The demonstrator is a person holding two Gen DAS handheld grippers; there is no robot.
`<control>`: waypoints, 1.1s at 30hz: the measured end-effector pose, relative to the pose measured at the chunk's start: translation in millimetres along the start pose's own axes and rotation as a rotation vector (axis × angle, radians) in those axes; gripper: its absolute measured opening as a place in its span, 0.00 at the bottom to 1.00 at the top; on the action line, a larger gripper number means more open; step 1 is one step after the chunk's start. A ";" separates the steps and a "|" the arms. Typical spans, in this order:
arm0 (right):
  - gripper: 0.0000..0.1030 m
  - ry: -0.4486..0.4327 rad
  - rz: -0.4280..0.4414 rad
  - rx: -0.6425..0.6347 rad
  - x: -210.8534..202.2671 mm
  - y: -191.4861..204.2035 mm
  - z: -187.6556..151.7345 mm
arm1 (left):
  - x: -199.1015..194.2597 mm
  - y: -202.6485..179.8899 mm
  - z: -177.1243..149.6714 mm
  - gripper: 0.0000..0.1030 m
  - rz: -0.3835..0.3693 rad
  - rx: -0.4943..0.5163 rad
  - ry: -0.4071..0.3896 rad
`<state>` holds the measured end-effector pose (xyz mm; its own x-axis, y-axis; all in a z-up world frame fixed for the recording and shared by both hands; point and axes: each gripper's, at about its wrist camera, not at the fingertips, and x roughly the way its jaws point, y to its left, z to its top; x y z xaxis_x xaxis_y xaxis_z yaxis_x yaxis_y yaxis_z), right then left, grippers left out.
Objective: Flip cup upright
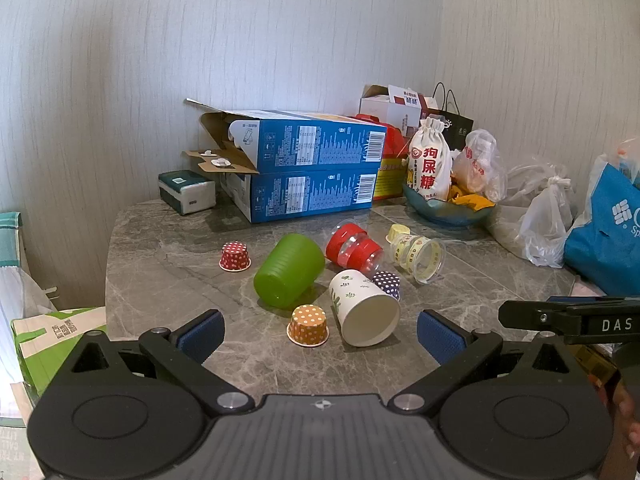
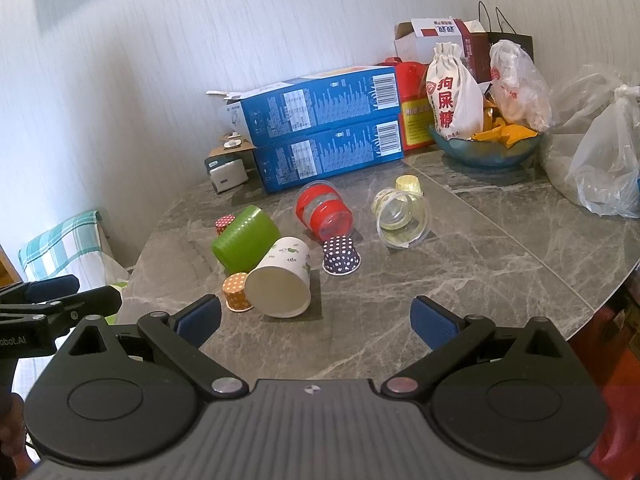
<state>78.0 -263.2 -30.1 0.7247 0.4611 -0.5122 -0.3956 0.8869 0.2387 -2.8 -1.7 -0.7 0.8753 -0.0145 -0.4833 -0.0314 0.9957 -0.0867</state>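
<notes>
Bright, even daylight; sharp in both fisheye views.
Soft short shadows under the cups on the table [image 1: 168,264], faint sheen on the marble, strong barrel bending and dark vignetted corners at the edges.

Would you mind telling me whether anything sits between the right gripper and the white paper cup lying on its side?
Nothing visible does. The right gripper is open just short of the white paper cup, whose mouth faces it. The orange dotted cup sits against its left side, clear of the approach.

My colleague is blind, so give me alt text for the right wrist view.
An open right gripper hovers over a grey marble table facing a white leaf-print paper cup on its side, among a tipped green plastic cup, red-banded clear cup and small polka-dot baking cups.
</notes>
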 end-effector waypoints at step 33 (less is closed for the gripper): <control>0.99 0.009 0.005 0.013 1.7 -1.1 -0.3 | 0.1 -3.4 -0.8 1.00 -0.005 -0.005 0.003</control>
<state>79.5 -263.4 -31.5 0.7175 0.4650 -0.5186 -0.3918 0.8850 0.2515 -3.0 -5.1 -1.1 0.8742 -0.0199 -0.4851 -0.0295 0.9951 -0.0940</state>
